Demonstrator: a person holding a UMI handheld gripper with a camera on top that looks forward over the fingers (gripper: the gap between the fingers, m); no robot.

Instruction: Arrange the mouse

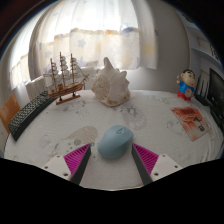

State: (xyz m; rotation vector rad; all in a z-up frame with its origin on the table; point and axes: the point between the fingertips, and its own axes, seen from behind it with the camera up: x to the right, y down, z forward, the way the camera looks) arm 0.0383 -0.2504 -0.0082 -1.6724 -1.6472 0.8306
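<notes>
The gripper (111,160) stands wide open over a round table (60,125), holding nothing, its magenta pads (76,158) apart at either side. A pale blue mouse (114,141) lies on the table between the fingertips, with a gap at each side. Beyond it stand a model sailing ship (65,78) and a large white seashell (110,83). A keyboard (27,115) lies off to one side, a small figurine (186,84) and a booklet (189,120) to the other.
</notes>
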